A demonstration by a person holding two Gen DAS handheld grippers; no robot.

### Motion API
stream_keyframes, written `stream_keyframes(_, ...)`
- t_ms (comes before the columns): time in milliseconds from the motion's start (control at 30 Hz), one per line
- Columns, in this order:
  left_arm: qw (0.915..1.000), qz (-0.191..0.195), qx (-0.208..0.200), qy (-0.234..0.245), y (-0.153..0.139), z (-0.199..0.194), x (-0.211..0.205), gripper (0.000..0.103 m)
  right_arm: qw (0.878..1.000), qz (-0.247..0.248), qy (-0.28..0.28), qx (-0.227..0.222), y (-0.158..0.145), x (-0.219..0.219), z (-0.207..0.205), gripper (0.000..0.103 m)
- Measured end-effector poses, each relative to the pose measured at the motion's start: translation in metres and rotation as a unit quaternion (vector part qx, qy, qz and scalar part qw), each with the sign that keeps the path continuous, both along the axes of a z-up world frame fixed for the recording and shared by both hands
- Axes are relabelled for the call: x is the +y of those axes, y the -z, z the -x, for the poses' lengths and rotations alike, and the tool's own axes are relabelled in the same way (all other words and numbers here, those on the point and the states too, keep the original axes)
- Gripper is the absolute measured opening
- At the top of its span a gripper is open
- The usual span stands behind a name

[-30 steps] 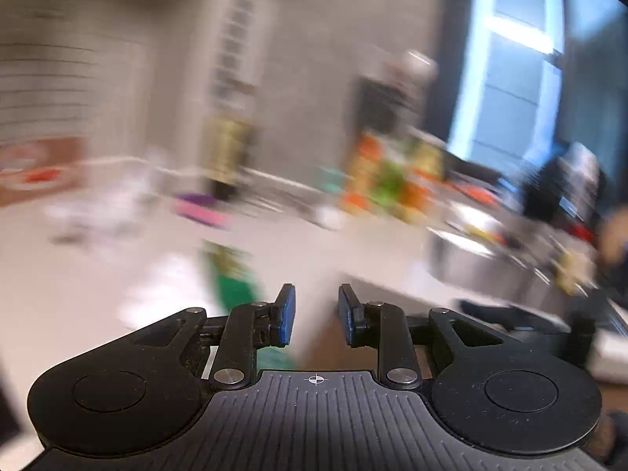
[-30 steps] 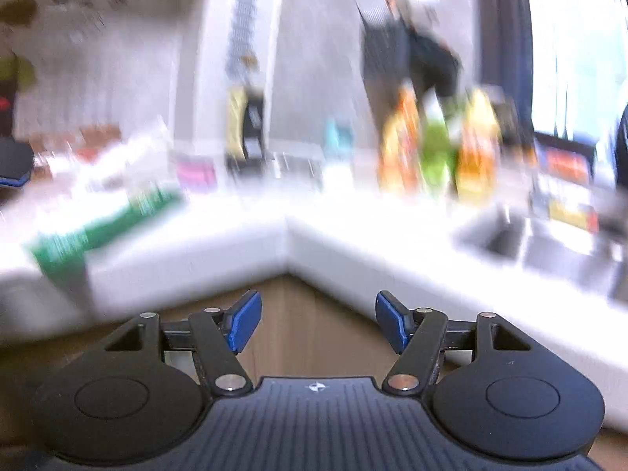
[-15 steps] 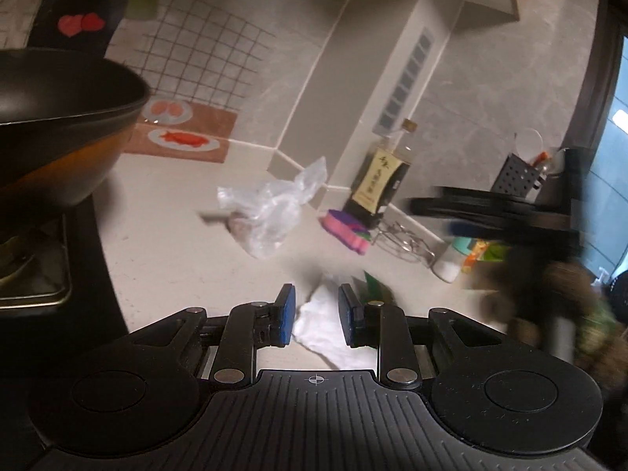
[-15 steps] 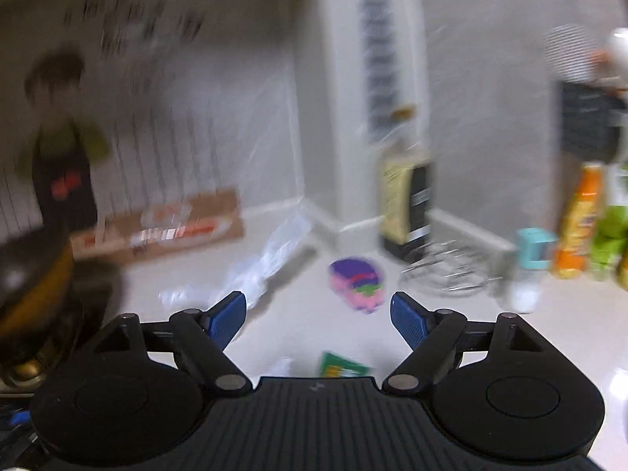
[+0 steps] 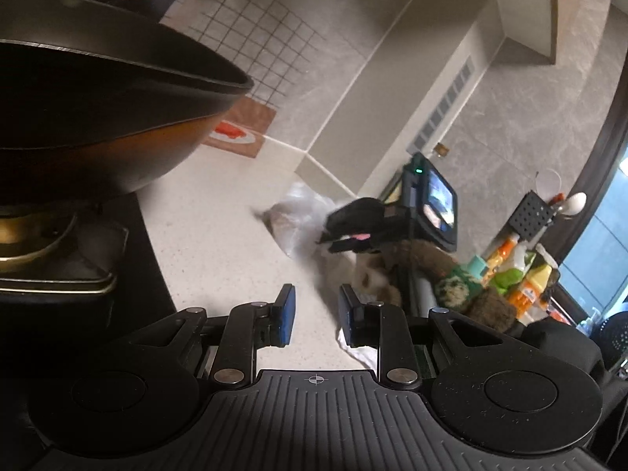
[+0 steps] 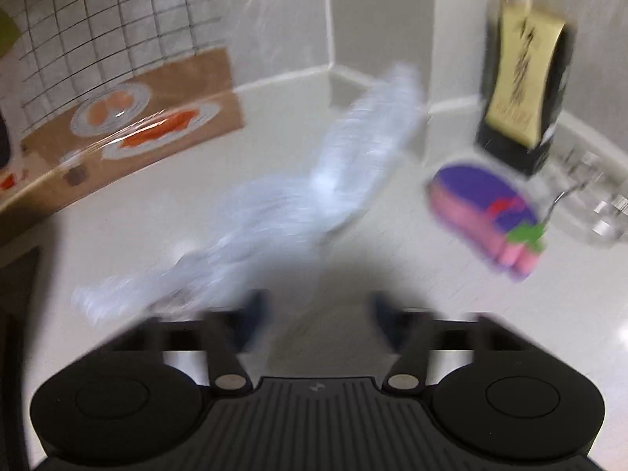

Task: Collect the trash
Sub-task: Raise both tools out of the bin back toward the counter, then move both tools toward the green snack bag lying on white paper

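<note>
Plastic bag [image 6: 314, 192] lay just beyond the right gripper [image 6: 318, 322], whose empty jaws were closing; the left gripper [image 5: 312, 314] stood half open, empty, over the white counter [image 5: 219, 235].

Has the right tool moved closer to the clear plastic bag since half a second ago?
Yes. The right tool has come forward toward the clear plastic bag; the soy sauce bottle now looms larger.

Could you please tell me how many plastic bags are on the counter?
1: a crumpled clear bag, just left of the pink-and-purple sponge; others may be hidden.
</note>
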State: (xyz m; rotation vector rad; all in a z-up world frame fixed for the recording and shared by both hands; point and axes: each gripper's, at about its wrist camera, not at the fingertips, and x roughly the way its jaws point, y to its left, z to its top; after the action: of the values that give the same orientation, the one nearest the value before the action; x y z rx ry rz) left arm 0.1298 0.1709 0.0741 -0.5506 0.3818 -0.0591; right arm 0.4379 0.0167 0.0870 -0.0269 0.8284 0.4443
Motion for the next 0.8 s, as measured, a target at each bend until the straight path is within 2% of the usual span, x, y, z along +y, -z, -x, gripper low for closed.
stream_keyframes(100,1.0,0.002,0.004,0.006,0.002,-0.002,0.001,0.027,0.999,-0.028,-0.017,0.022,-0.001,-0.011,0.011,0.006)
stream_keyframes(433,0.9998,0.001,0.003,0.022,-0.002,-0.007,-0.013,0.027,0.989,-0.083,-0.121,0.008,-0.027,-0.086,0.109,0.004)
stream_keyframes(533,0.9997,-0.002,0.005,0.026,-0.004,-0.008,-0.02,0.027,0.985,-0.085,-0.15,0.018,-0.024,-0.099,0.134,0.005)
stream_keyframes(733,0.9993,-0.015,0.011,0.032,-0.006,-0.009,-0.037,0.027,0.974,-0.087,-0.196,0.068,-0.007,-0.112,0.161,0.005)
stream_keyframes(800,0.9992,-0.021,0.014,0.032,-0.007,-0.009,-0.041,0.027,0.975,-0.074,-0.2,0.062,-0.005,-0.115,0.17,0.007)
